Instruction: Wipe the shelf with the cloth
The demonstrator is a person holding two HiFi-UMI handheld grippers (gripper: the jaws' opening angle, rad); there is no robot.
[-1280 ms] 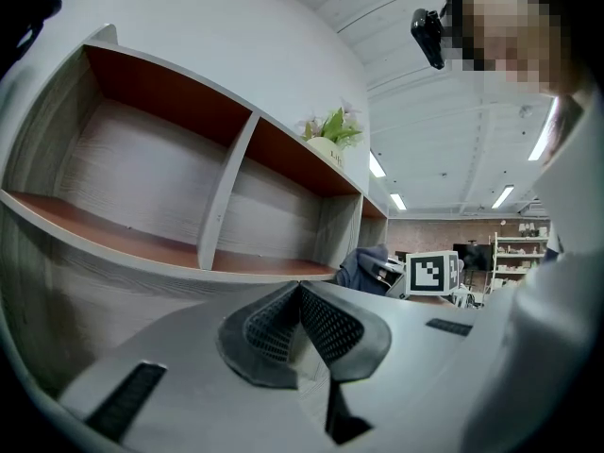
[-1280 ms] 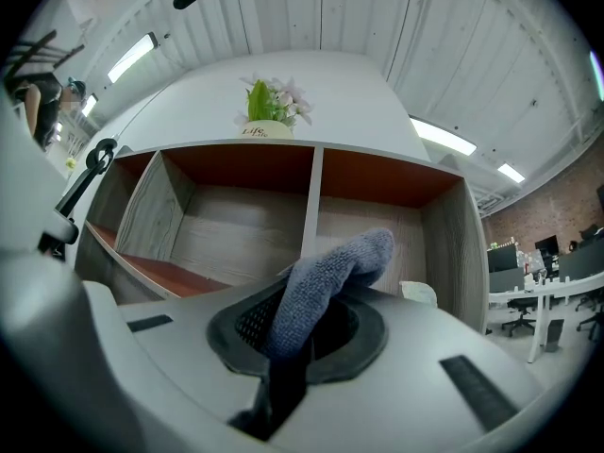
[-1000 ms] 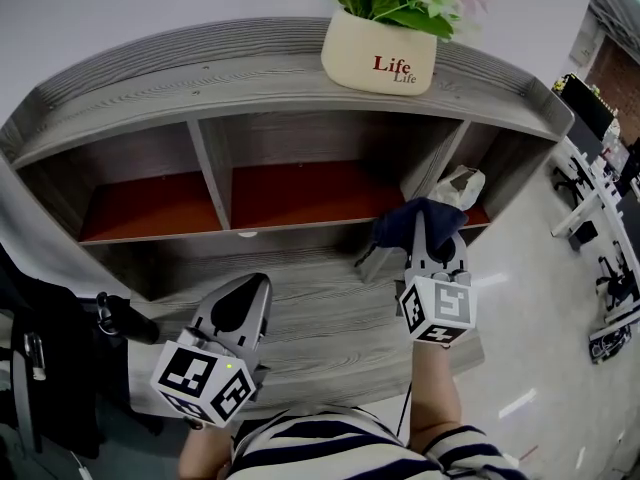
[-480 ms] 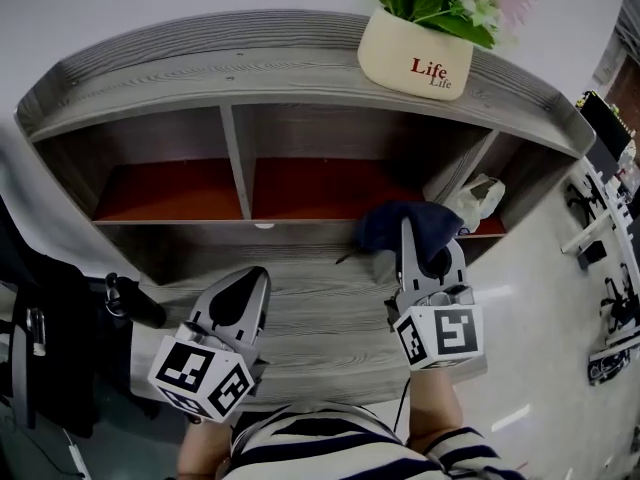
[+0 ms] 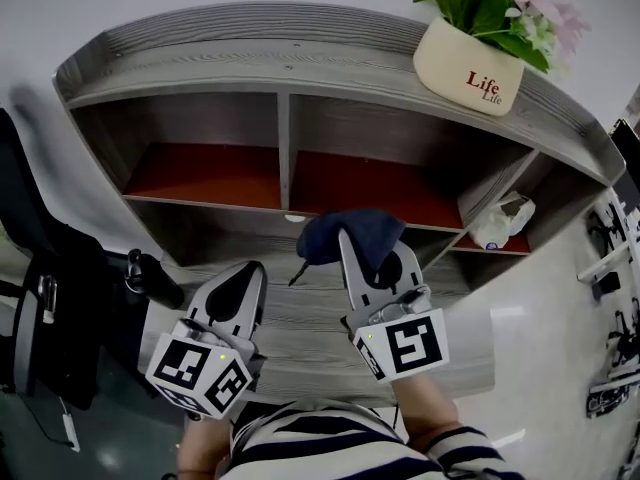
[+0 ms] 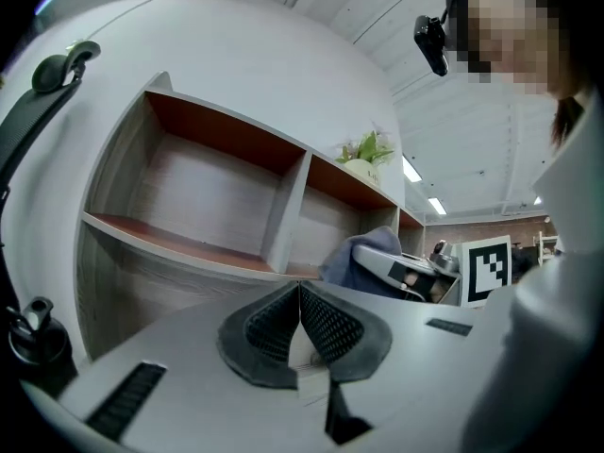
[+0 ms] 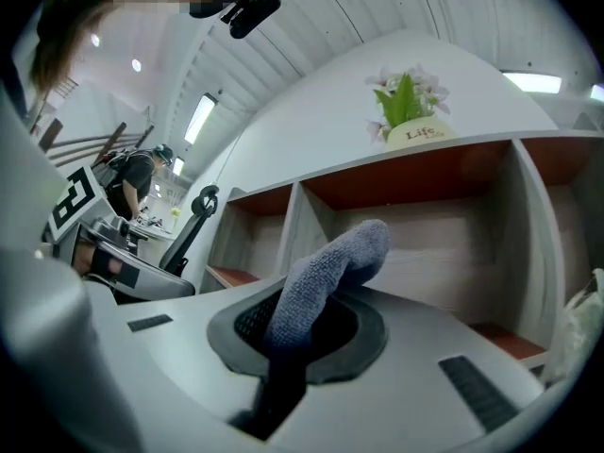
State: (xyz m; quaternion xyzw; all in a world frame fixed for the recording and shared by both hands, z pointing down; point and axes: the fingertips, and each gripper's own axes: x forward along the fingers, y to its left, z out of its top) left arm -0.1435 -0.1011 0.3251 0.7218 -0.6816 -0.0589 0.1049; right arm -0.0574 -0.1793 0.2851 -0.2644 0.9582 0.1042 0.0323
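At the front edge of the middle compartment (image 5: 370, 183) of the grey wooden shelf (image 5: 330, 63), I read the right claw (image 5: 375, 253) as closed on the dark blue cloth (image 5: 335, 230). In the right gripper view, the cloth (image 7: 330, 272) rises from between the pads of the right claw (image 7: 302, 324) and bends over beyond the tips. In the head view, the bunched cloth sits over the lip where the red-brown compartment floor meets the lower board (image 5: 300, 318); I cannot tell whether it touches the wood. The left claw (image 5: 240, 293) hangs over the lower board, just beside the right claw and to its left. The left gripper view shows the left claw (image 6: 300, 300) with its pads pressed together and nothing between them. A cream flower pot (image 5: 470, 63) marked "Life" stands on the shelf top toward the right end. A crumpled plastic bag (image 5: 500, 223) lies in the right-hand compartment. A black office chair (image 5: 150, 280) stands to the left of the shelf.
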